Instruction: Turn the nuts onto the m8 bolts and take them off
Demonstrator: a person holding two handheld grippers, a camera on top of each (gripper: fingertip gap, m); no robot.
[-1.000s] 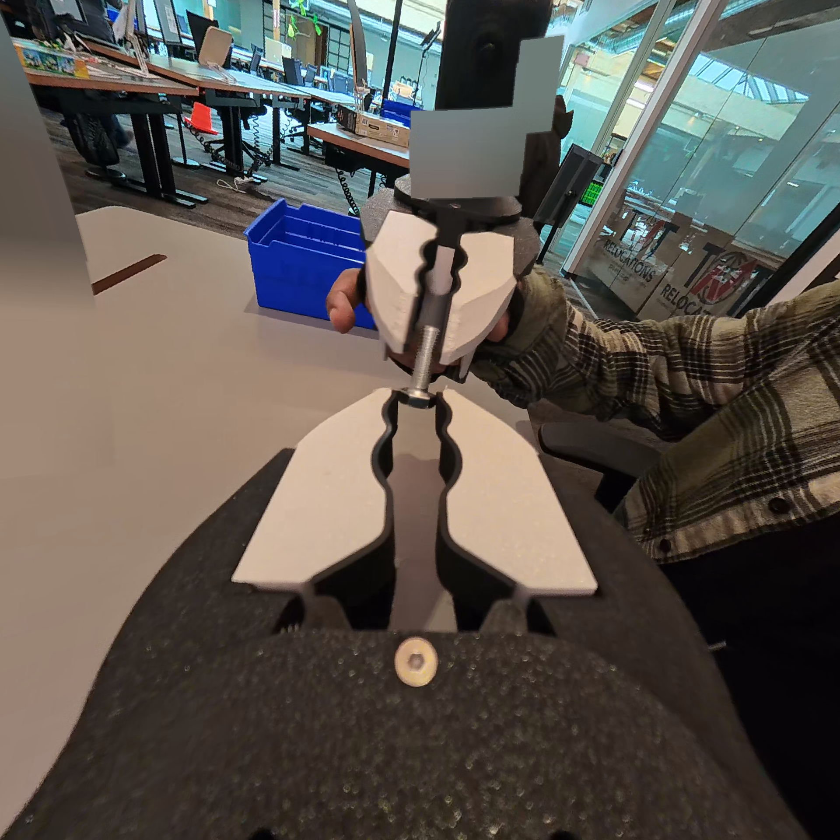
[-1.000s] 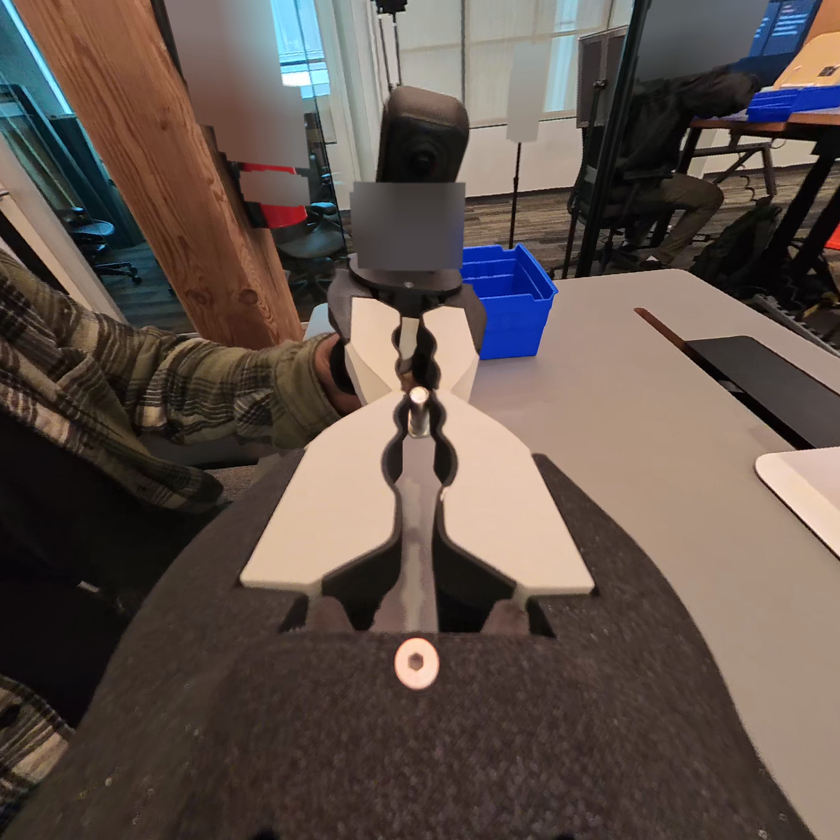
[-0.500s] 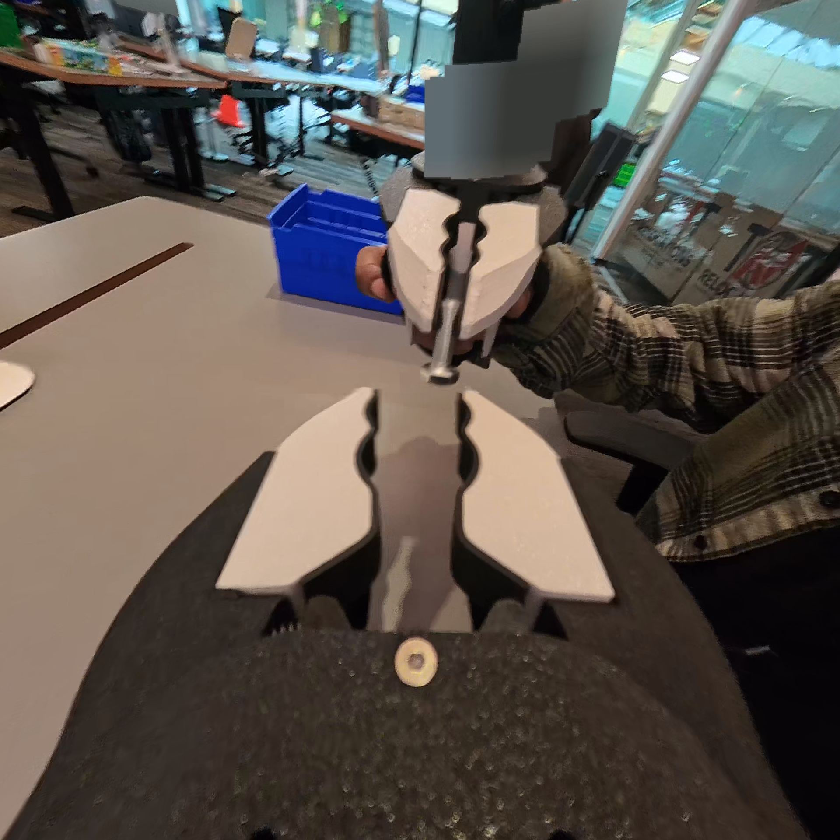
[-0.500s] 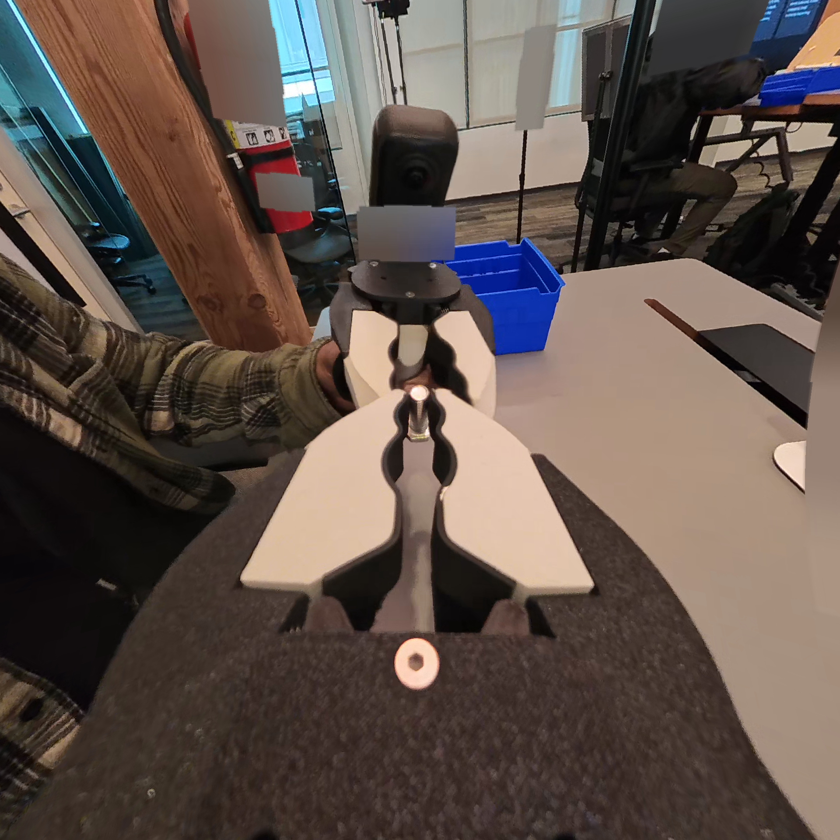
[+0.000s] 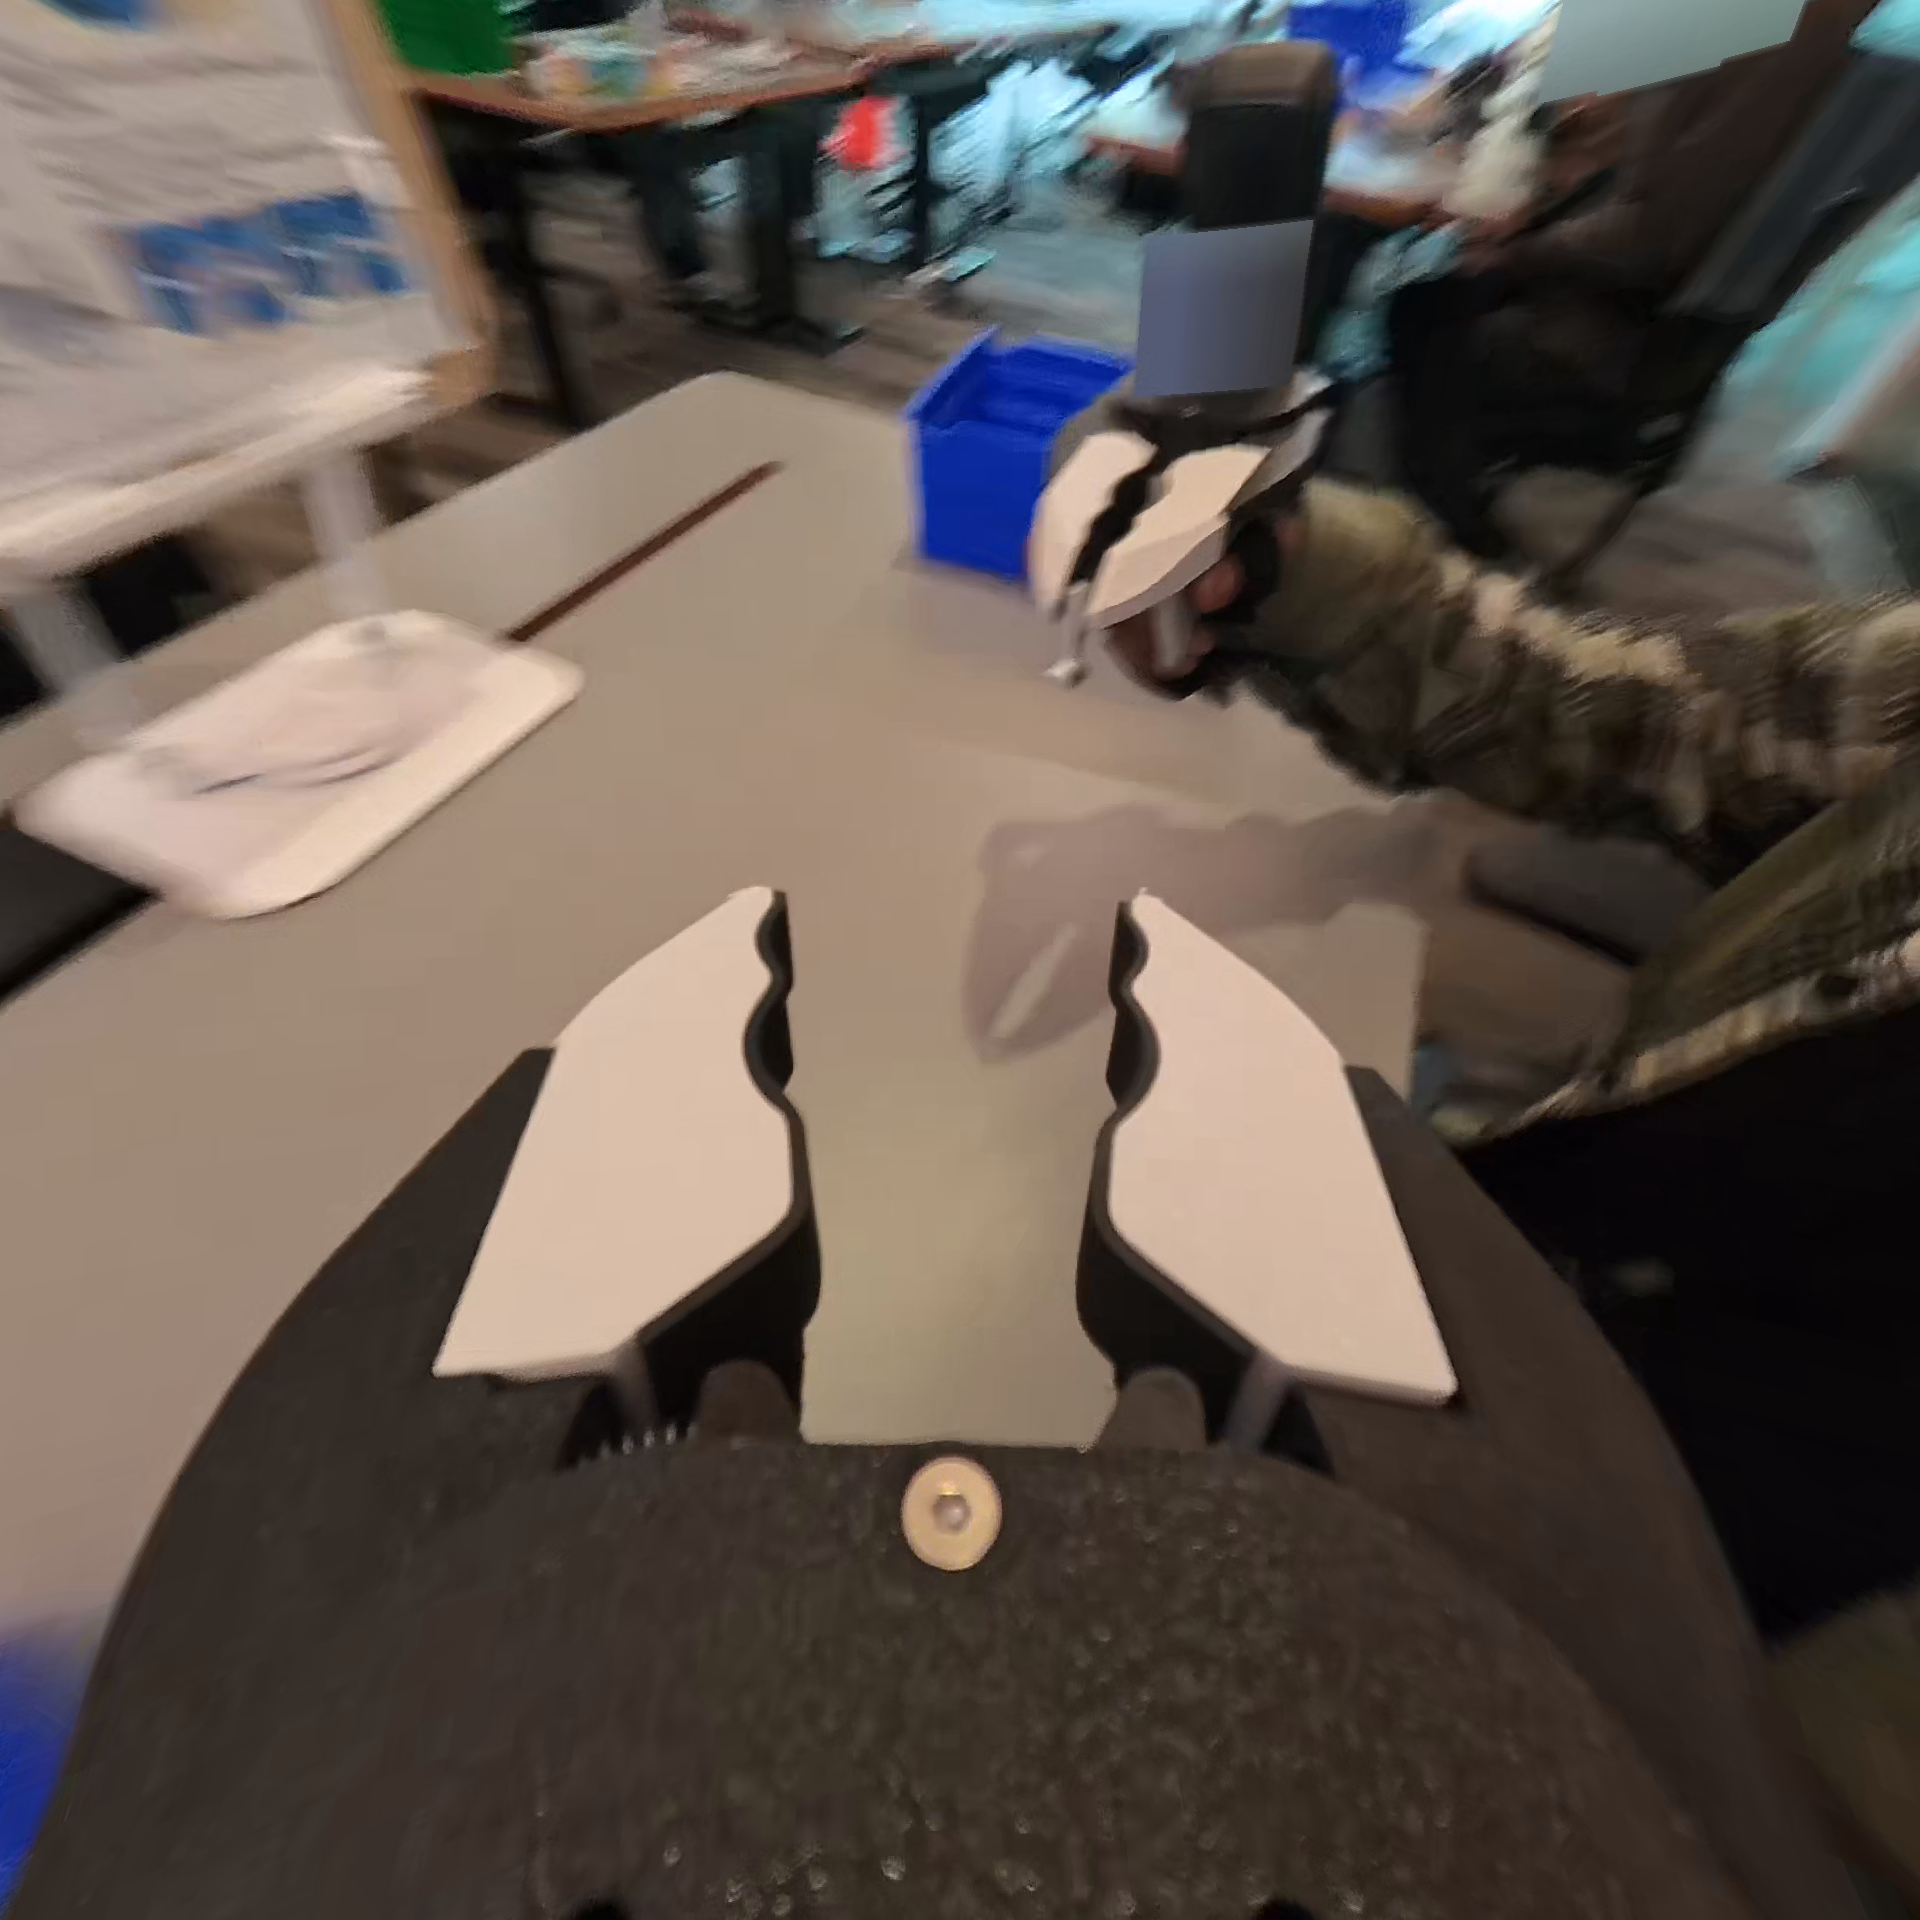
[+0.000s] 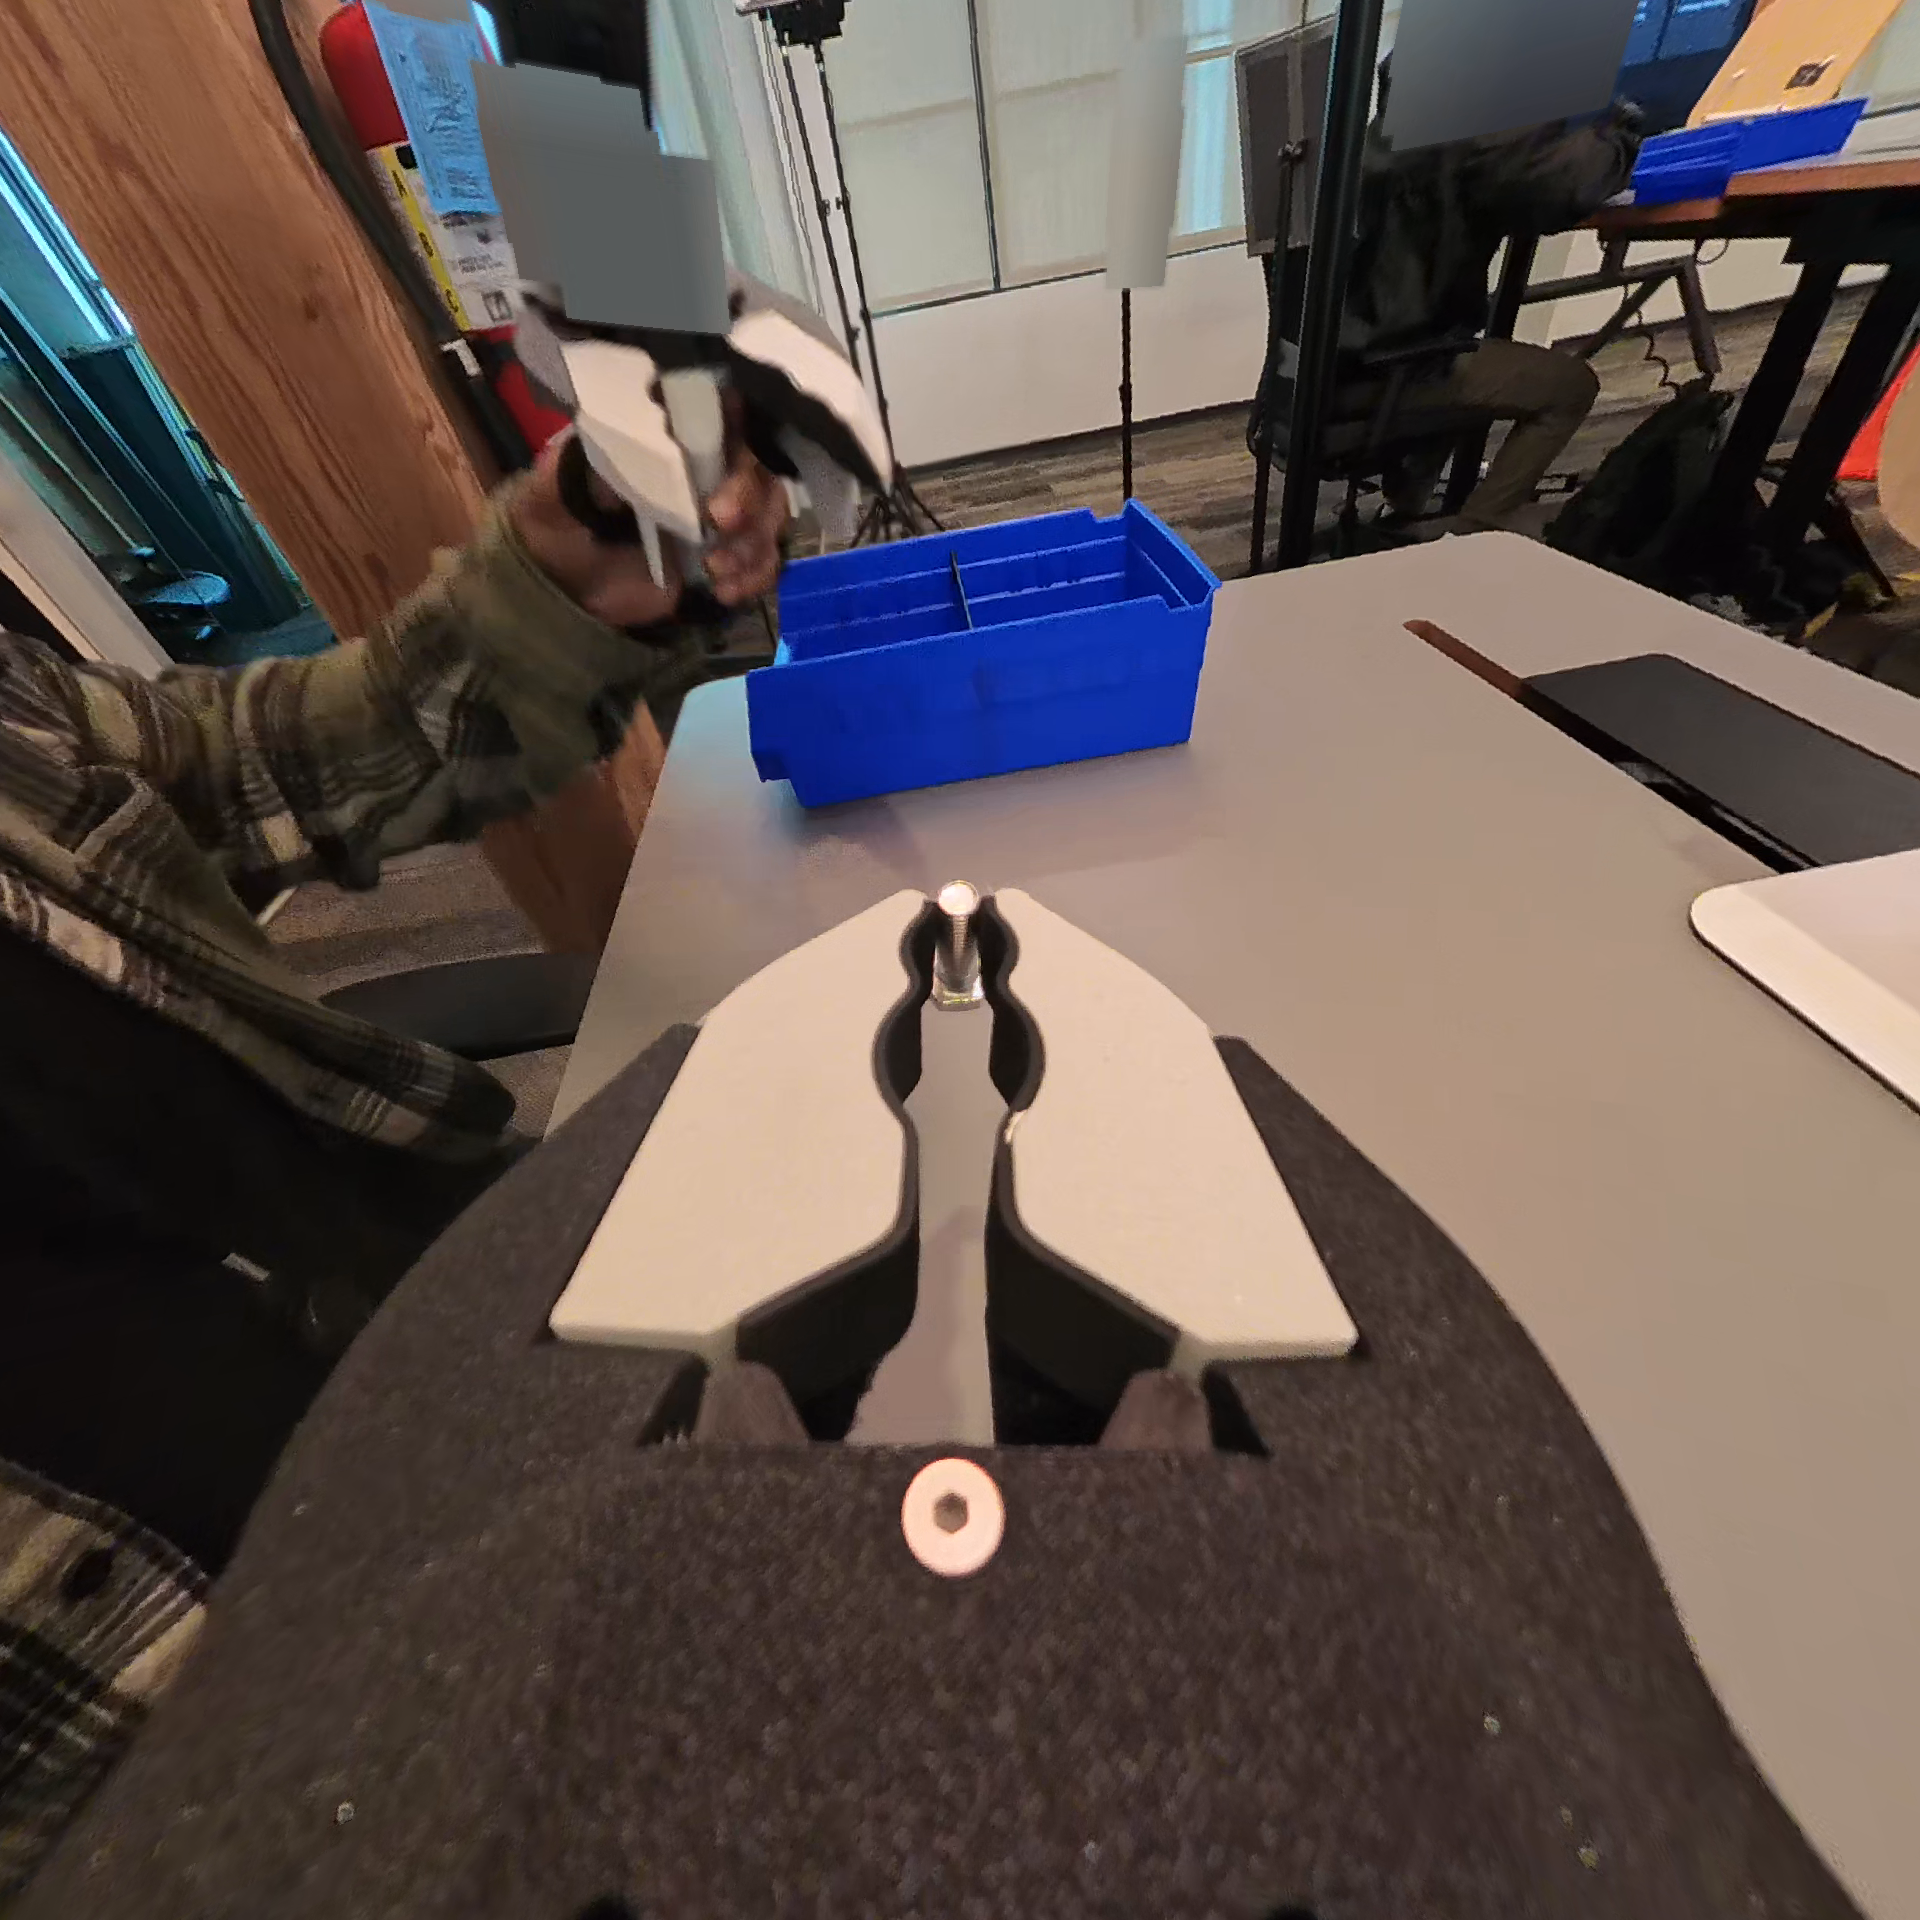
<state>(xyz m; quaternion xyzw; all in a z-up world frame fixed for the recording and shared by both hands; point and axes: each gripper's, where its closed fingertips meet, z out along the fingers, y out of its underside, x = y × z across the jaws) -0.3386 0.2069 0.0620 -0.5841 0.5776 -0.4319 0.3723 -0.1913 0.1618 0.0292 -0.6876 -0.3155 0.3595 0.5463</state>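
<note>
**Grippers part, bolt stays with the right**

The two grippers have pulled apart since a moment ago, when the left one's tips were at the bolt's end. Now the left gripper [image 5: 951, 914] has swung away with its white fingers spread wide and nothing between them, only bare grey tabletop [image 5: 727, 727] showing through the gap. The right gripper [image 6: 958, 902] is clamped on the silver threaded M8 bolt [image 6: 956, 940], held near the fingertips, shaft pointing forward. A silver nut [image 6: 956, 987] sits on the bolt's near end, between the fingers. Beyond it, farther along the table, stands the blue plastic compartment bin [image 6: 987, 696]. A white flat tray [image 5: 301, 769] lies to the left in the left wrist view, which is motion-blurred. A plaid sleeve [image 6: 343, 727] leads to the raised left gripper.
</note>
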